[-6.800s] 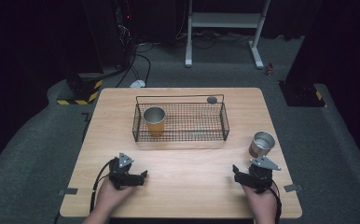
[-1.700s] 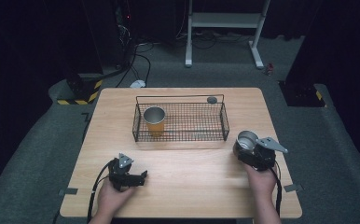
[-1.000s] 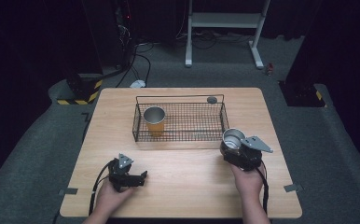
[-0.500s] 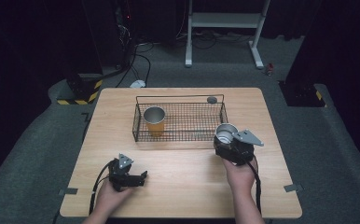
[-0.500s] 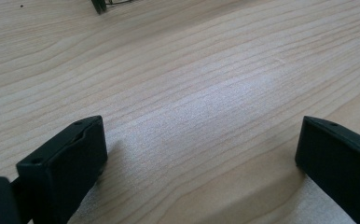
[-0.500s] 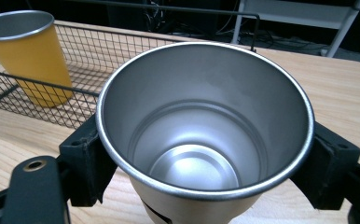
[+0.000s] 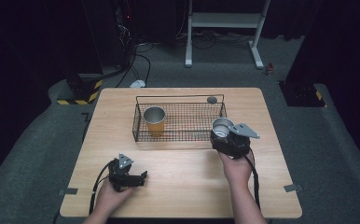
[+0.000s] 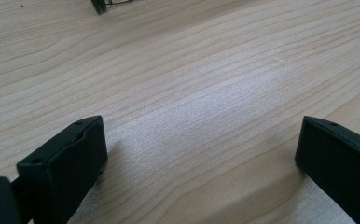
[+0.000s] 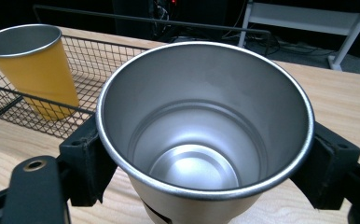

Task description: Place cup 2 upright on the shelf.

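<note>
My right gripper point(image 7: 225, 136) is shut on a silver metal cup point(image 7: 222, 127), held upright just off the right front corner of the black wire basket point(image 7: 183, 133). In the right gripper view the silver cup point(image 9: 201, 135) sits empty between both jaws, above the table. A yellow metal cup point(image 7: 154, 120) stands upright in the basket's left end; the yellow cup point(image 9: 31, 67) is also behind the mesh in the right gripper view. My left gripper point(image 7: 138, 178) rests open near the table's front left, with only bare wood between its fingers point(image 8: 66, 168).
A small dark round object point(image 7: 211, 99) lies on the wooden table point(image 7: 178, 186) behind the basket's far right corner. Beyond the table are a white stand point(image 7: 225, 28), cables and a yellow-black striped block point(image 7: 82, 93) on the floor.
My right gripper took hold of the silver cup at the table's right side and has carried it left and forward toward the basket's right end. The left gripper has stayed put.
</note>
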Available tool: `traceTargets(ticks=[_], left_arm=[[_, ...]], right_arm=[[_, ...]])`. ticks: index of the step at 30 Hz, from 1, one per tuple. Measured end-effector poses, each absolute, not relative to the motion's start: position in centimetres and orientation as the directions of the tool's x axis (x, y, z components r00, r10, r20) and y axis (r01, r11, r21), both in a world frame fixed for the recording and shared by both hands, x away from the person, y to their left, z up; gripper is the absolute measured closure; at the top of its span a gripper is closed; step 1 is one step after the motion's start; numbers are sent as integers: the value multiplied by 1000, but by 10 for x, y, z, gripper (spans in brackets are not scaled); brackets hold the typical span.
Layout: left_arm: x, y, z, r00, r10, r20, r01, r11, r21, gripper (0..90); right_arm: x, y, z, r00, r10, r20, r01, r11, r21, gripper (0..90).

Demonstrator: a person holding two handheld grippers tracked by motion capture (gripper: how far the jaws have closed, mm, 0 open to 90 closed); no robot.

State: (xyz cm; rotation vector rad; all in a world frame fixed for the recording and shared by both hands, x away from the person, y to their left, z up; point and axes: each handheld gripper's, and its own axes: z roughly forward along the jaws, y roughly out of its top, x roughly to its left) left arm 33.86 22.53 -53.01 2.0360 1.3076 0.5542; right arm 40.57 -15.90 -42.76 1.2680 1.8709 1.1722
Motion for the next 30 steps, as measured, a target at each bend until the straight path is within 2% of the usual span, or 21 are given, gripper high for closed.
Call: traceTargets(ticks=[18, 30], left_arm=[[339, 225, -530, 421, 907, 5, 630, -296, 718, 28], [338, 225, -530, 425, 905, 7, 630, -302, 715, 29]], right_arm=[[442, -128, -407, -402, 916, -8, 402, 184, 897, 184], [469, -115, -409, -394, 919, -7, 419, 187, 888, 184]])
